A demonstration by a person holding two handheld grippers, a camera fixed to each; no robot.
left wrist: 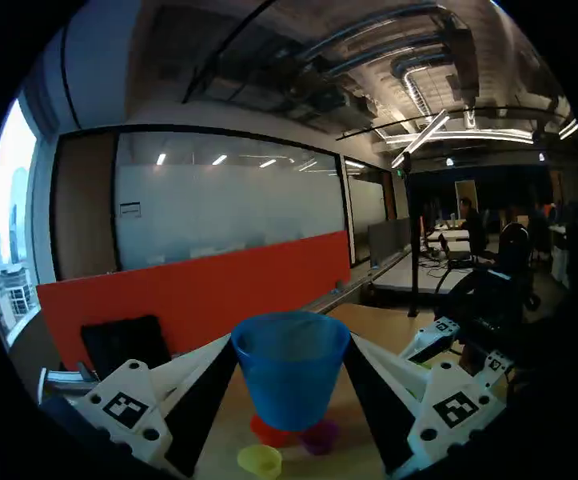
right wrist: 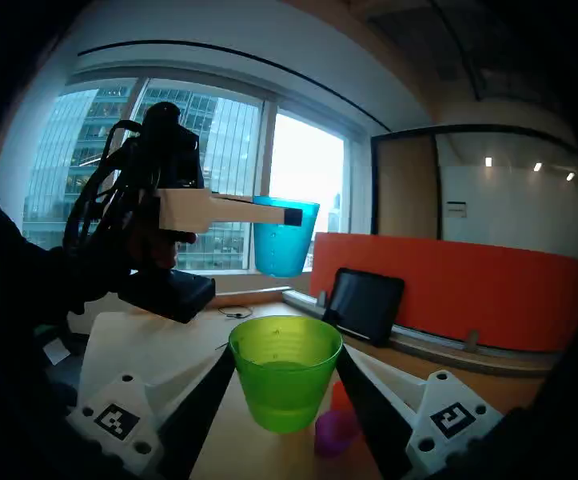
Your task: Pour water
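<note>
In the left gripper view, a window (left wrist: 5, 240) is showing at the far left edge. A black tablet (left wrist: 121, 342) is leaning against the orange partition (left wrist: 209, 288) at the back of the wooden worktop (left wrist: 372, 320). At centre, the left tongs (left wrist: 290, 356) are pinching the blue cup (left wrist: 290, 372) from both sides. The cup is sitting upright between the two fingers, raised above the worktop. Below it, a yellow cup (left wrist: 260, 461), a red cup (left wrist: 266, 432) and a purple cup (left wrist: 322, 436) are standing close together on the wood. Far off at the right, a person (left wrist: 472, 220) is sitting at another desk.

In the right gripper view, a hand (right wrist: 157, 240) at the left is gripping the body of the left tongs. It is holding them roughly level, with the fingers pointing rightward. The blue cup is hanging high in the air in front of the window, above and beyond the green cup (right wrist: 286, 376). At centre, the right tongs (right wrist: 286, 360) are pinching the green cup on both sides, upright and low over the worktop. A liquid line is showing partway up its wall. Just to its lower right, the red cup and the purple cup are standing on the worktop. Farther right, the tablet is leaning against the partition.
</note>
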